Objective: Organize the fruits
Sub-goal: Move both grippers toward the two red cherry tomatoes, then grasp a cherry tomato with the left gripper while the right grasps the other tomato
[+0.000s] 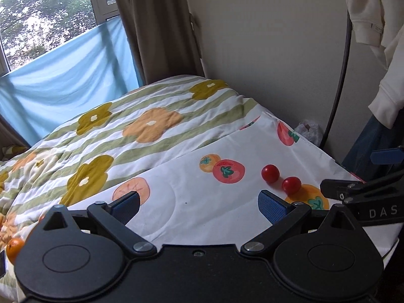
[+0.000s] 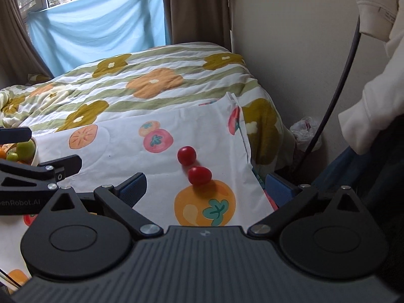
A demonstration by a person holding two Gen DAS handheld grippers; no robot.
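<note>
left wrist view: fruit-print cloth (image 1: pixel 202 212) against flowered quilt (image 1: pixel 131 131), blue-draped window (image 1: pixel 45 7) beyond

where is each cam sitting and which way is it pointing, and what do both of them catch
Left wrist view: sits on the left hand-held gripper, facing along its open fingers over the printed cloth toward the window; the right hand-held gripper juts in at the right edge.
Right wrist view: sits on the right hand-held gripper, open, facing the same way; the left one shows at the left edge, in front of a fruit bowl.
Shared: two tomatoes, cloth, flowered quilt, blue sheet, wall.
</note>
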